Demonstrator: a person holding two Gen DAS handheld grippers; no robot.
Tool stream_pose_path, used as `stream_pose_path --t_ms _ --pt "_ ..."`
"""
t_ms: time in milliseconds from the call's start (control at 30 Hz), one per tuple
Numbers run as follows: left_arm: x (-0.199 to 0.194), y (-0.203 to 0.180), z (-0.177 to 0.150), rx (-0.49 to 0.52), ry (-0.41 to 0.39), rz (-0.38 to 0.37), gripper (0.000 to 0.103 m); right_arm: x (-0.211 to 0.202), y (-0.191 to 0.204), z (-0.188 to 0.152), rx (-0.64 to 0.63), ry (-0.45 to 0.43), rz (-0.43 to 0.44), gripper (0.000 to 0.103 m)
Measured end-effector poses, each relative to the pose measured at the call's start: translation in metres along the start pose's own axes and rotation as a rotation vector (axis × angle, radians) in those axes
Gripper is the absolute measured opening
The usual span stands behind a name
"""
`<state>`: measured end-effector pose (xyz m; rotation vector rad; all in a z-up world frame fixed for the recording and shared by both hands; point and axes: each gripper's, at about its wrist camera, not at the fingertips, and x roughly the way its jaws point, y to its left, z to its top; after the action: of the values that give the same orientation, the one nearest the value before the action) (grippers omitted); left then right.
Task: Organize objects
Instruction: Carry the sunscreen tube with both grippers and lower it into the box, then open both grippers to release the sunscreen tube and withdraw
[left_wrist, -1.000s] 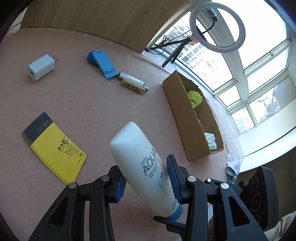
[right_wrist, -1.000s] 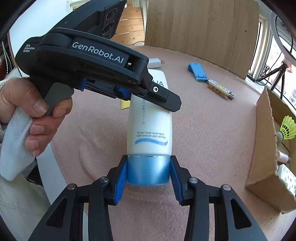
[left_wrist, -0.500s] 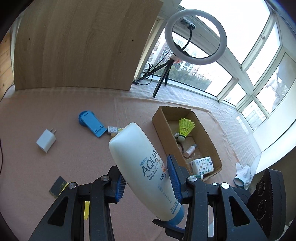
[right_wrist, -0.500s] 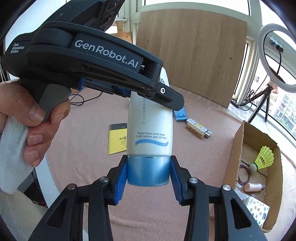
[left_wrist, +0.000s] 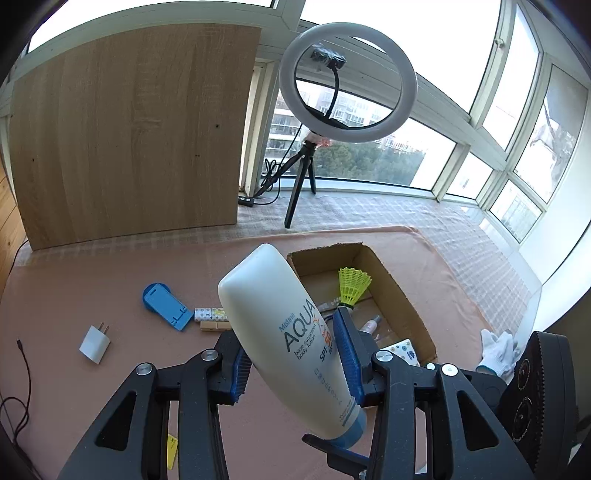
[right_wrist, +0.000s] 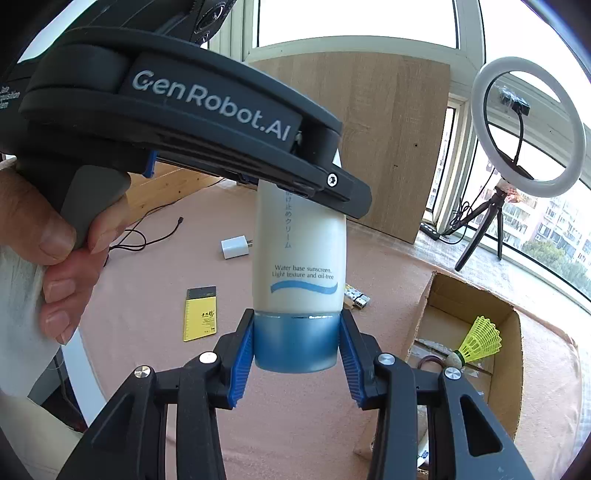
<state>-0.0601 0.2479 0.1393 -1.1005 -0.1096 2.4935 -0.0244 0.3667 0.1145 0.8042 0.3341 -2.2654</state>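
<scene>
Left wrist view: the left claw (left_wrist: 295, 365) was clamped on the white body of a sunscreen bottle (left_wrist: 280, 321), blue pads pressed to both its sides, jaws about halfway apart.
Bottle position: raised above the pink table (left_wrist: 92, 266), tilted, rounded end pointing away from the claw, blue cap nearest the camera.
Right wrist view: the right claw (right_wrist: 295, 354) squeezed the bottle's blue cap (right_wrist: 295, 343) from both sides.
Hand: a hand (right_wrist: 55, 251) gripped the left claw's handle, up and left of the right claw.
Beyond the left claw: a cardboard box (left_wrist: 402, 291), right of the bottle, held a yellow shuttlecock (left_wrist: 352, 286).
Left of the bottle: a blue stand (left_wrist: 166, 304) and a white charger (left_wrist: 95, 345) lay on the table.
</scene>
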Motion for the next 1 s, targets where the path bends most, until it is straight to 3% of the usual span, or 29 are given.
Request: stream_pose_path --t_ms 333,600,633,700,767,833,1000 --pt "0.049 -0.067 0.01 0.058 0.051 -0.006 0.045 -0.021 -0.053 -0.026 0.064 -0.007 -0.006 0.039" --pt "0.107 -0.13 0.027 0.128 0.093 -0.052 0.047 -0.038 -0.111 -0.05 0.146 0.005 -0.073 0.039" --pt "0.112 -0.138 0.03 0.136 0.094 -0.046 0.049 -0.039 -0.117 -0.052 0.154 0.005 -0.087 0.039" --pt "0.122 -0.146 0.034 0.149 0.085 0.01 0.063 -0.037 -0.128 -0.056 0.166 0.032 -0.125 0.039" --pt "0.123 -0.144 0.035 0.156 0.044 0.105 0.089 -0.026 -0.14 -0.064 0.194 0.11 -0.16 0.041" --pt "0.121 -0.138 0.034 0.162 0.016 0.176 0.095 -0.028 -0.151 -0.071 0.239 0.121 -0.19 0.044" --pt "0.111 -0.088 0.023 0.13 0.047 0.22 0.095 -0.041 -0.157 -0.078 0.298 0.103 -0.232 0.048"
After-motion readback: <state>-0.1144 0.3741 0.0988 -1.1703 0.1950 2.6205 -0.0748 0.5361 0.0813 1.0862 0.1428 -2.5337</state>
